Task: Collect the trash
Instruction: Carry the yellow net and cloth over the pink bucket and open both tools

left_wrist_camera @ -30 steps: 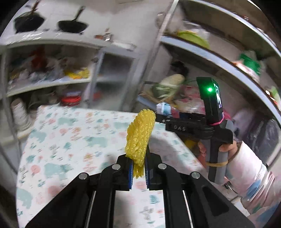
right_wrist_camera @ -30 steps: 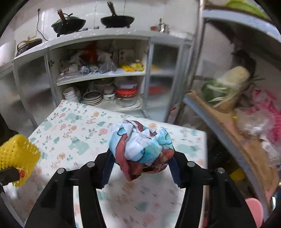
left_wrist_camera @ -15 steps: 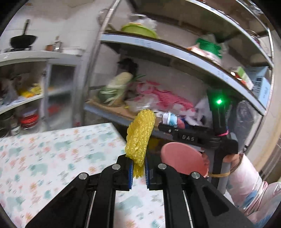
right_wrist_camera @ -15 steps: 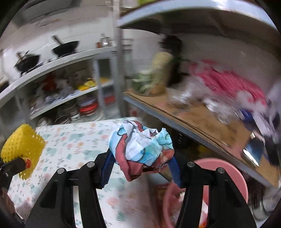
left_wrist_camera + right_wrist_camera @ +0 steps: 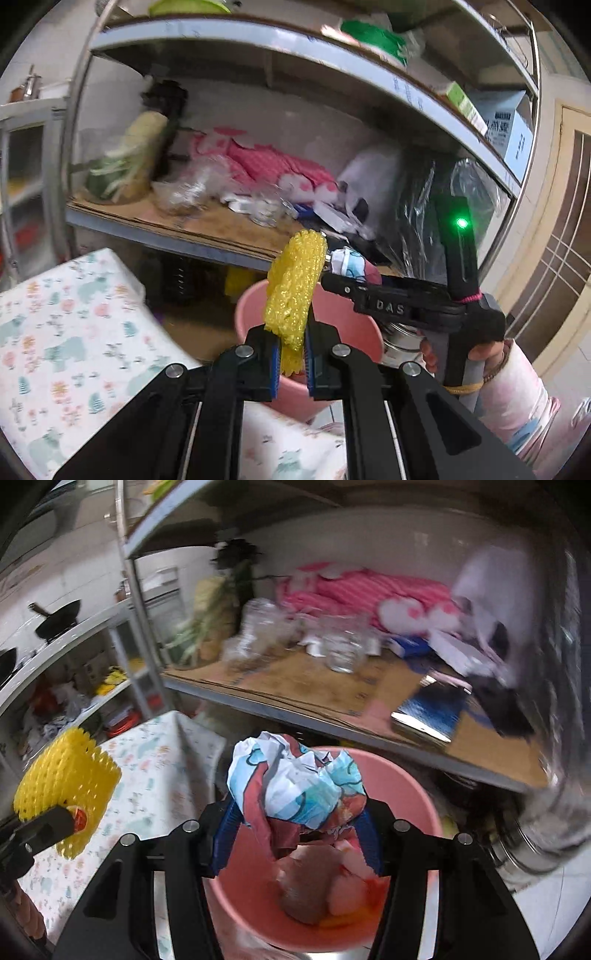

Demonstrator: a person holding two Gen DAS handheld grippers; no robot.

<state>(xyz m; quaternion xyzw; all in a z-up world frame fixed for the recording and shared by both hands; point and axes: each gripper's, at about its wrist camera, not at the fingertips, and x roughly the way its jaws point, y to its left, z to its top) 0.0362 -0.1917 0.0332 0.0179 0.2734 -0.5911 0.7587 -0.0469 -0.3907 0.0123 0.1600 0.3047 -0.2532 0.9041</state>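
My left gripper is shut on a yellow foam fruit net, held upright over the near rim of a pink trash bin. My right gripper is shut on a crumpled blue, white and red wrapper, held right above the open pink bin. The bin holds food scraps. The yellow net also shows in the right wrist view at the left. The right gripper with the wrapper shows in the left wrist view just beyond the net.
A table with a patterned cloth lies left of the bin. A metal shelf behind the bin carries jars, cabbage, pink cloth and boxes. A steel pot stands to the bin's right.
Both grippers have swung right from over the table to the pink bin, carrying the net and the wrapper. The right gripper now hangs over the bin's opening.
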